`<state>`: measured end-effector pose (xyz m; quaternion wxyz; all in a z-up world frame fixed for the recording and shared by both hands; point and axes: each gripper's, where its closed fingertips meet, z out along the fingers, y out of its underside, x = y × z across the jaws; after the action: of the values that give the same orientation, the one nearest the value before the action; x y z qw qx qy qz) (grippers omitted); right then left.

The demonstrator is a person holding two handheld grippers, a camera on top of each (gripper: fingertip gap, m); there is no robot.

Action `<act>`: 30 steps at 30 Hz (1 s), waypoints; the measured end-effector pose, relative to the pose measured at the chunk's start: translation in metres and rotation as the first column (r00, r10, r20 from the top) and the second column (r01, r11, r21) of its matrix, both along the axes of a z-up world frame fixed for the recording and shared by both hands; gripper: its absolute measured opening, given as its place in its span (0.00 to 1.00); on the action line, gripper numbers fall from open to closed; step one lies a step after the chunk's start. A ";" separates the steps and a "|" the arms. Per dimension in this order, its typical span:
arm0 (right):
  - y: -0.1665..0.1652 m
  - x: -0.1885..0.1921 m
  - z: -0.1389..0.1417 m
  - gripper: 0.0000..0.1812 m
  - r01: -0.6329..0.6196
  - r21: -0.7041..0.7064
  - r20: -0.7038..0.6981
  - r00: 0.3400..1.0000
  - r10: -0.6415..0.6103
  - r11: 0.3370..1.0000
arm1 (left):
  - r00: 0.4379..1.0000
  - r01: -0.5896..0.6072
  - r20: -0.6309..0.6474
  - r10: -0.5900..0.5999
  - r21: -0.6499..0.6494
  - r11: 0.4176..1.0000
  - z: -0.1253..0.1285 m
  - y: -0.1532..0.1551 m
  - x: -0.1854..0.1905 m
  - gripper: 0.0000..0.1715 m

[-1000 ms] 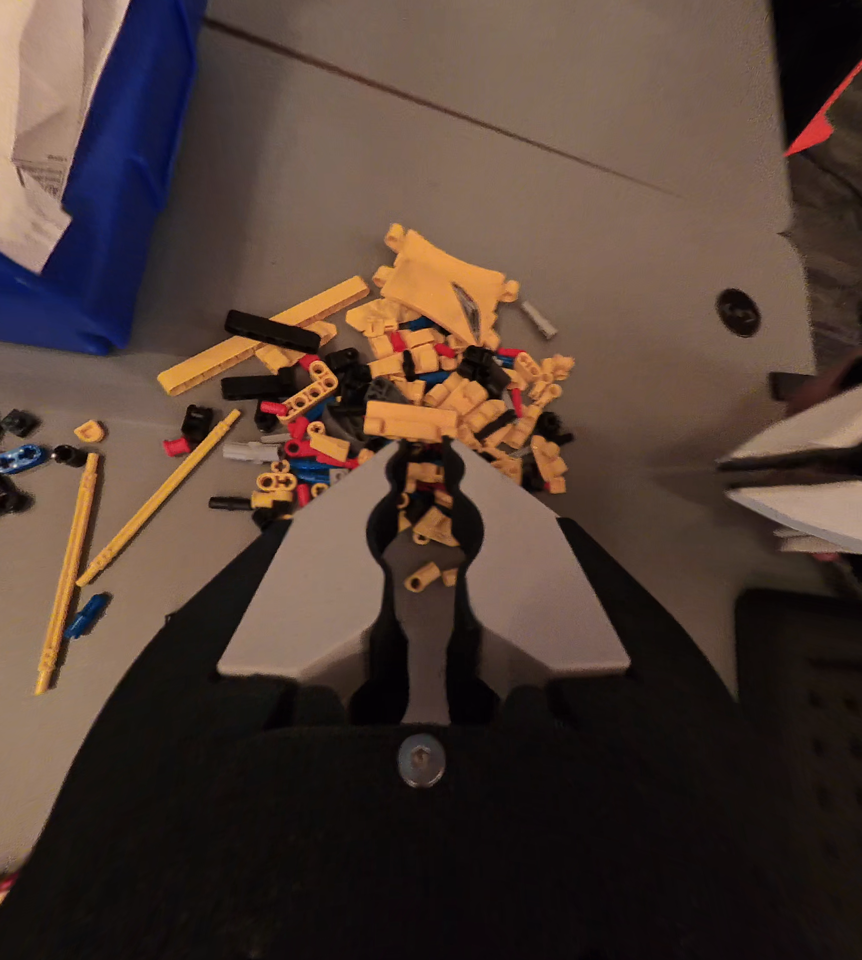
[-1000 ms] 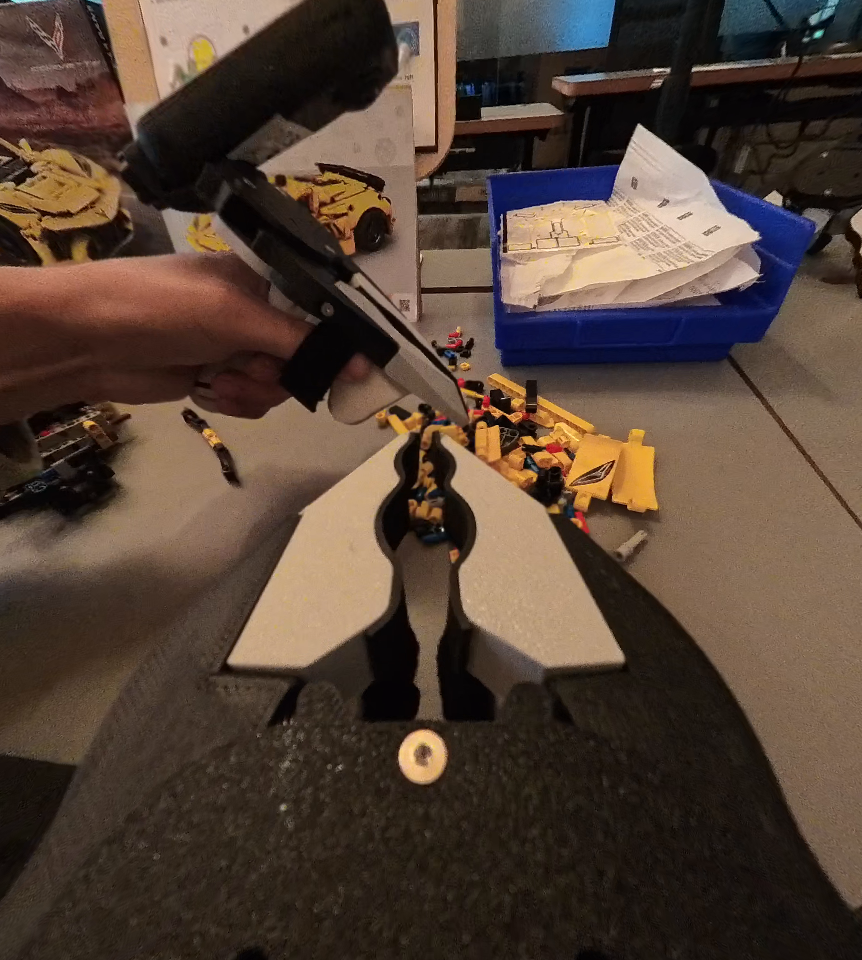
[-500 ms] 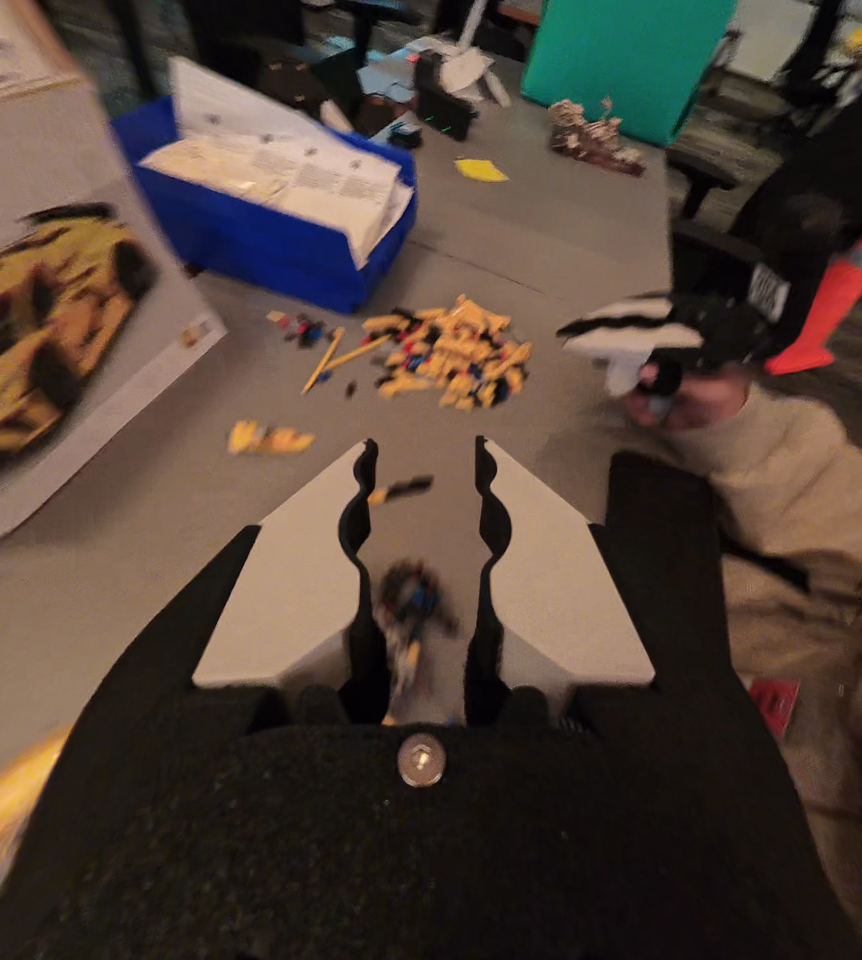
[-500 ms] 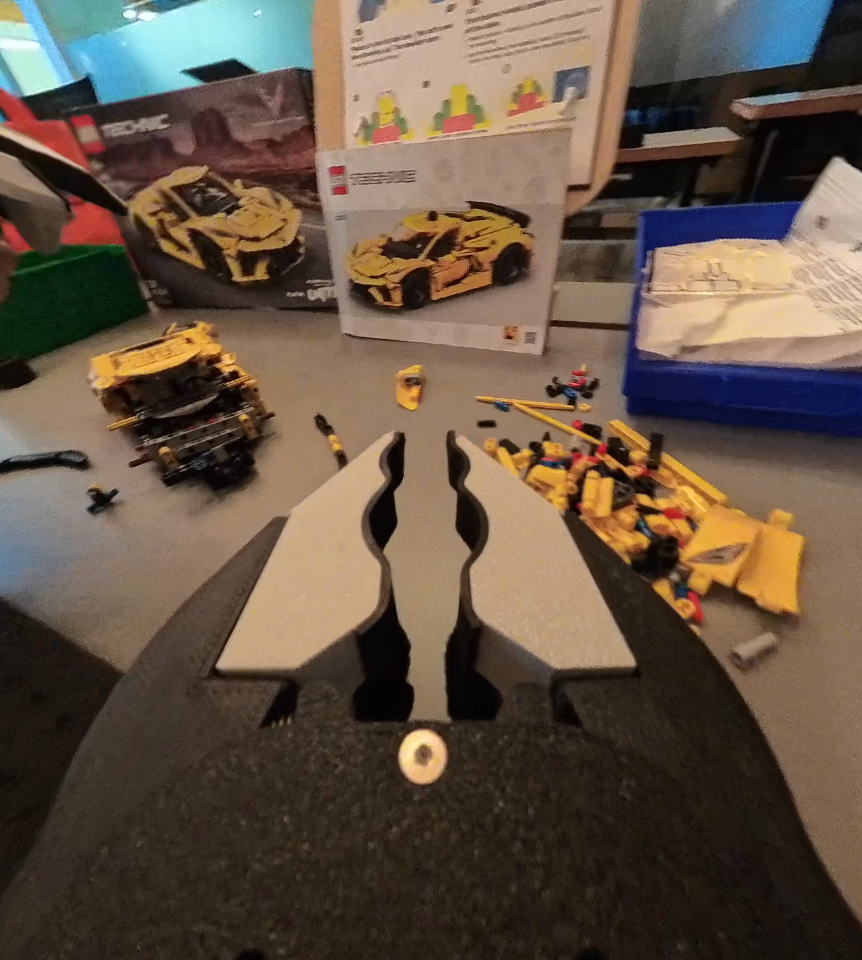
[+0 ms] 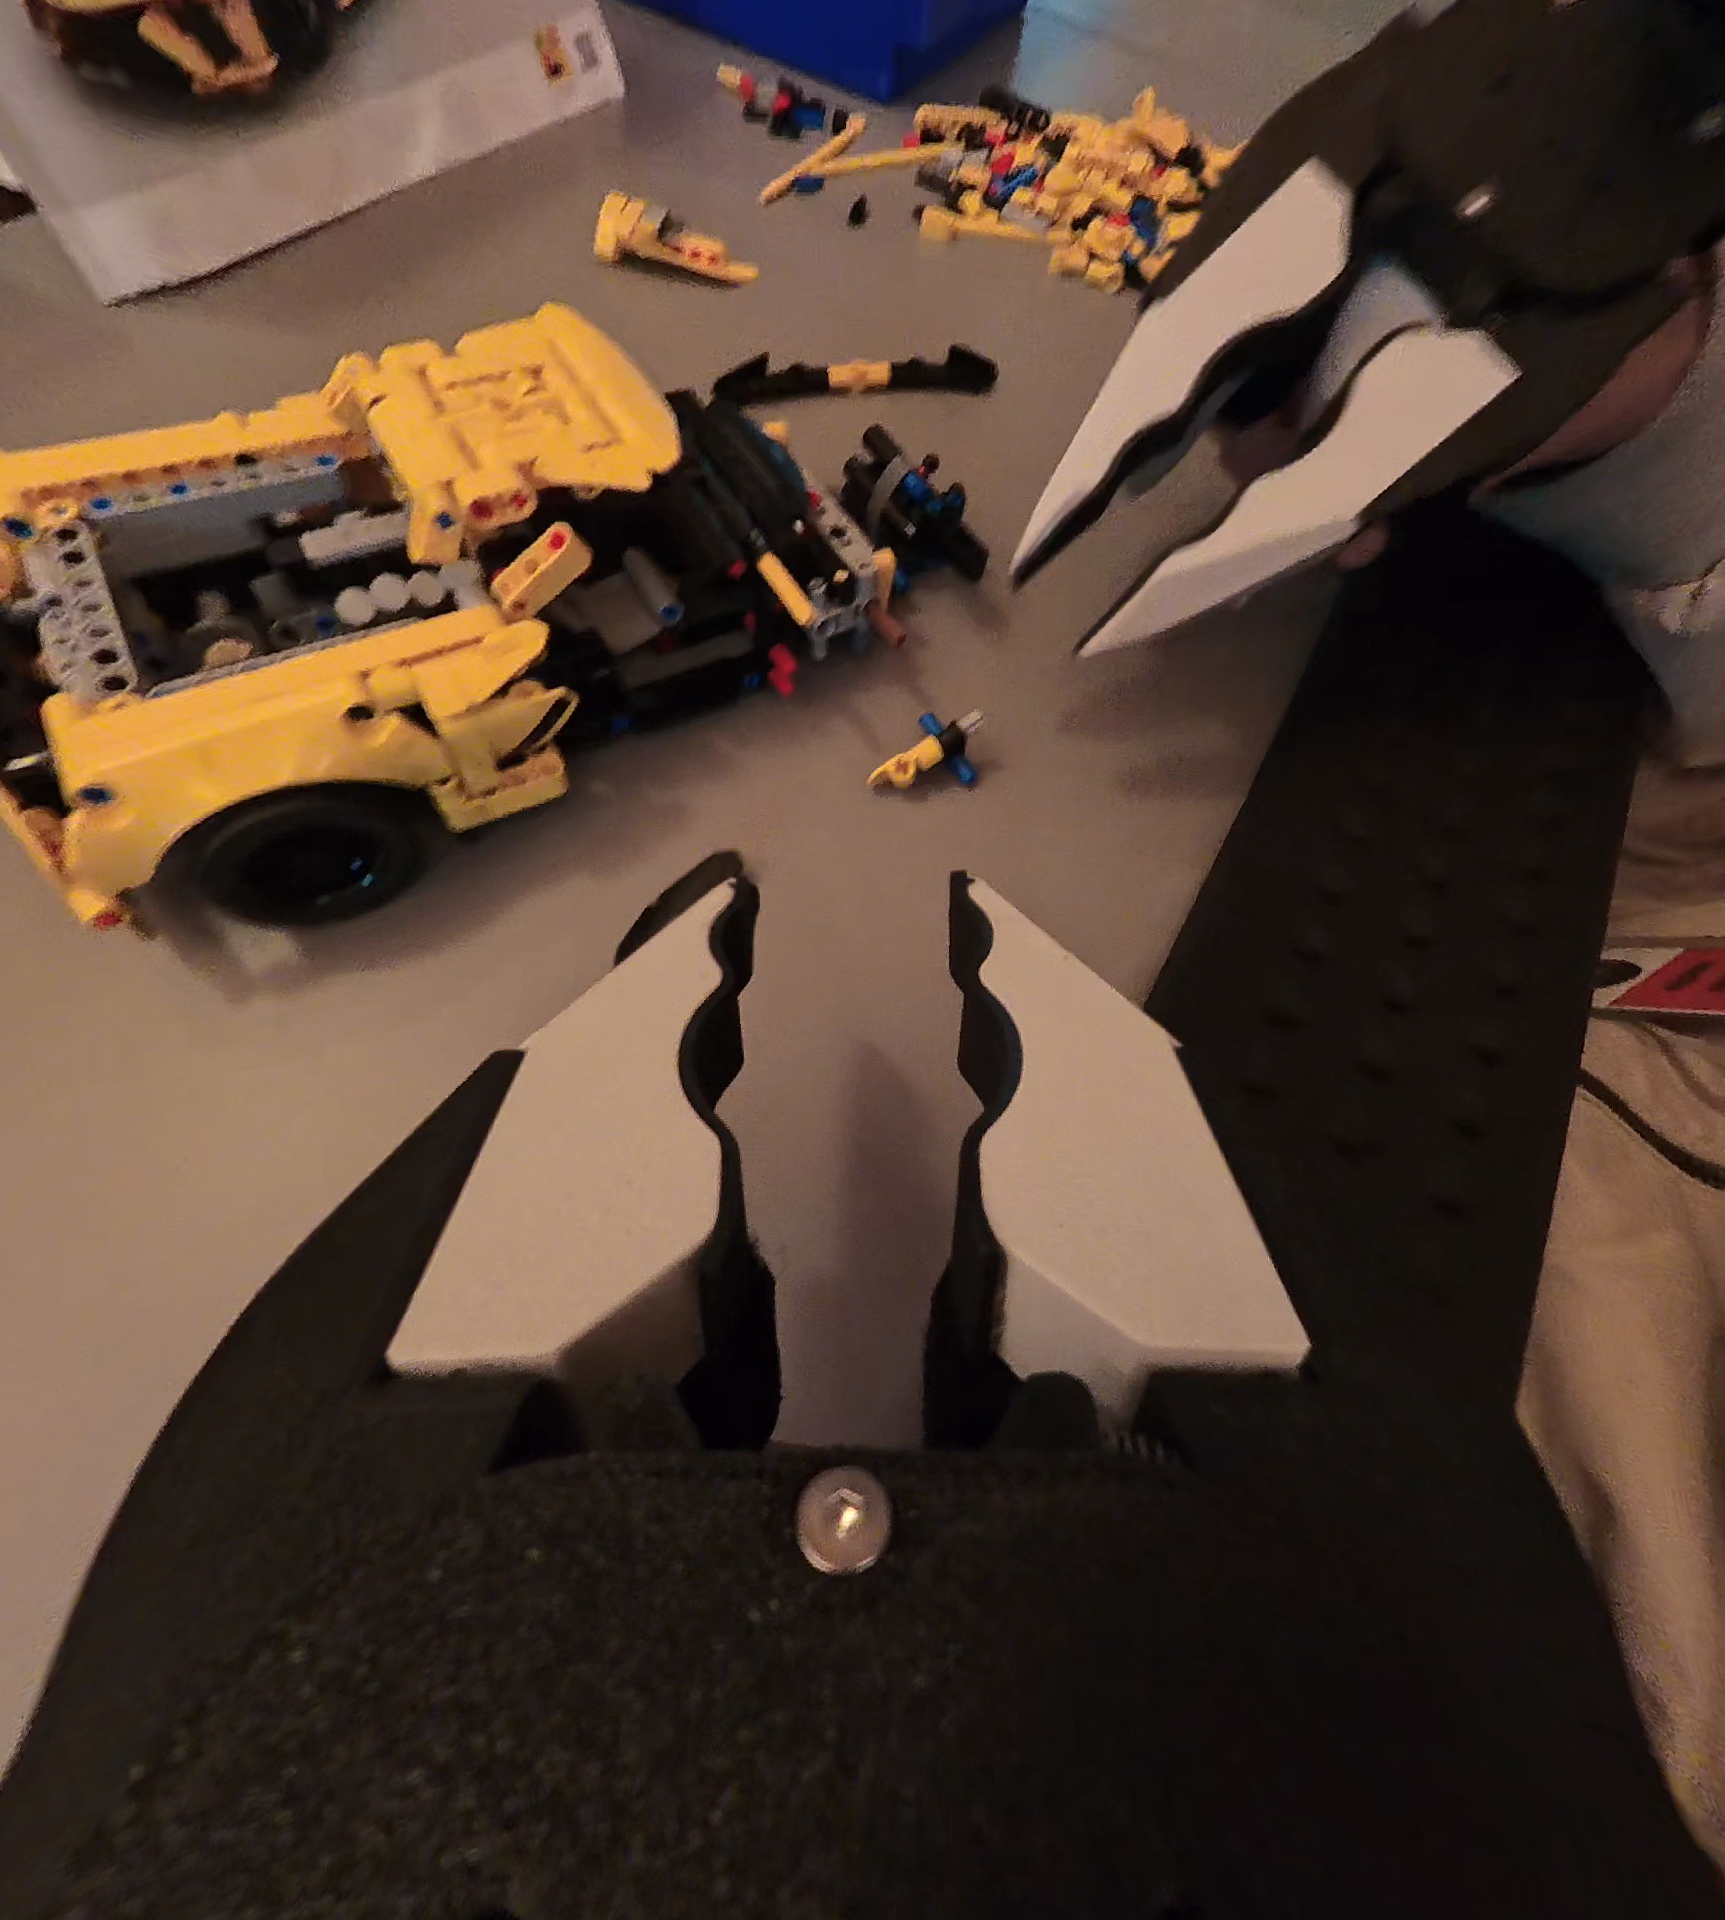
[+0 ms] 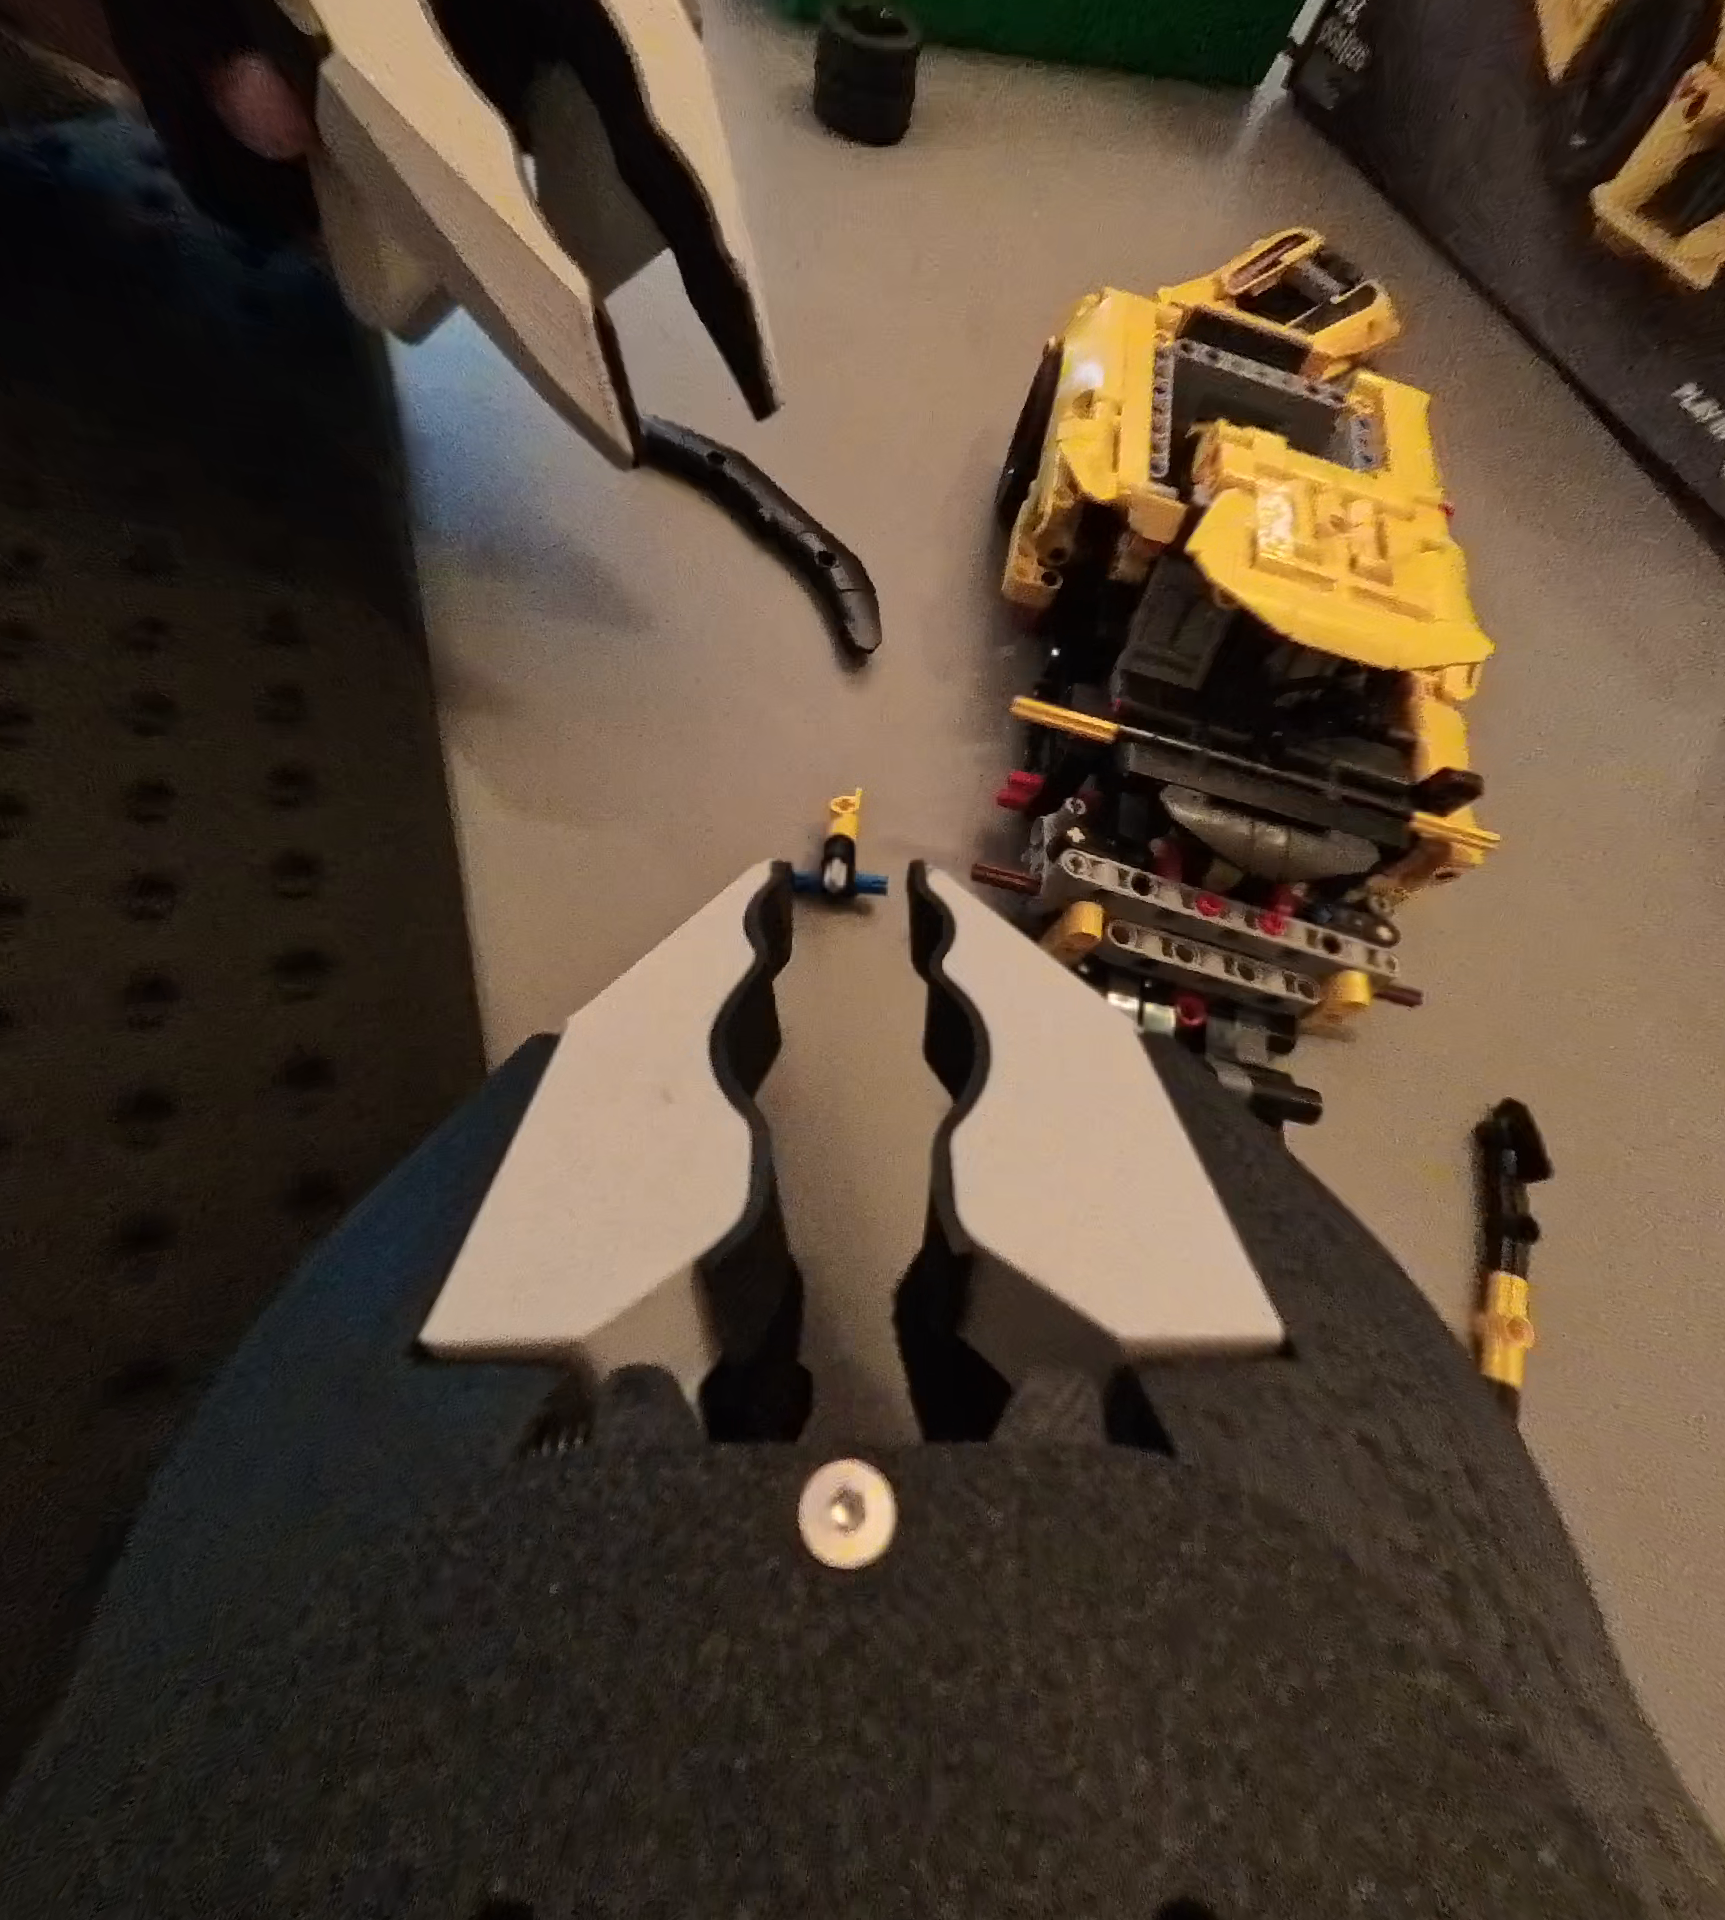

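Observation:
A partly built yellow brick car (image 5: 318,582) lies on the grey table, also in the right wrist view (image 6: 1253,675). A small yellow, black and blue piece (image 5: 925,753) lies on the table beside it. My right gripper (image 6: 842,878) is open and empty, its fingertips just short of that piece (image 6: 842,852); it also shows in the left wrist view (image 5: 1050,613). My left gripper (image 5: 847,894) is open and empty, a little above the table near the car's wheel. In the right wrist view it (image 6: 692,436) hovers over a black curved piece (image 6: 775,530).
A pile of loose yellow, black and red bricks (image 5: 1055,197) lies far back. A black and yellow strip (image 6: 1507,1247) and a black tyre (image 6: 868,73) lie near the car. A printed box (image 6: 1564,208) stands behind it. A black perforated mat (image 5: 1409,935) runs along the table's edge. One gripper's finger ends stand about 11 cm off the other's.
Both grippers have moved from the brick pile to the yellow car. Both were nearly shut one second ago and are open now.

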<state>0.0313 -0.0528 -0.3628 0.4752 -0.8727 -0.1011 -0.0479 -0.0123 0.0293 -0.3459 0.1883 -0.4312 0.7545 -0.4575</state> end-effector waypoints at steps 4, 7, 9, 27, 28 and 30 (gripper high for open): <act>0.013 0.000 -0.015 0.08 -0.010 -0.025 0.033 0.999 0.011 1.000 | 0.991 0.110 0.061 -0.115 0.078 0.991 -0.009 -0.027 0.013 0.21; 0.018 -0.004 -0.026 0.08 -0.025 -0.066 0.040 0.999 0.028 0.997 | 0.980 0.188 0.032 -0.198 0.200 0.962 -0.026 -0.037 0.024 0.21; 0.019 -0.001 -0.031 0.07 -0.012 -0.087 0.064 0.998 0.018 0.996 | 0.974 0.223 -0.006 -0.227 0.205 0.953 -0.033 -0.042 0.030 0.21; 0.009 -0.038 0.035 0.03 -0.151 0.189 -0.640 0.730 0.238 0.970 | 0.916 0.401 0.116 -0.384 -0.289 0.869 0.025 -0.077 0.008 0.06; 0.008 -0.040 0.033 0.03 -0.161 0.181 -0.639 0.730 0.240 0.970 | 0.914 0.406 0.121 -0.388 -0.293 0.866 0.026 -0.078 0.007 0.05; 0.010 -0.043 0.031 0.03 -0.165 0.170 -0.626 0.744 0.236 0.972 | 0.911 0.411 0.109 -0.397 -0.301 0.861 0.024 -0.080 0.005 0.04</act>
<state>-0.0114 -0.0426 -0.3321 0.5280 -0.7945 -0.0232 0.2992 -0.0069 -0.0507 -0.3216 0.0330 -0.2782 0.7402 -0.6112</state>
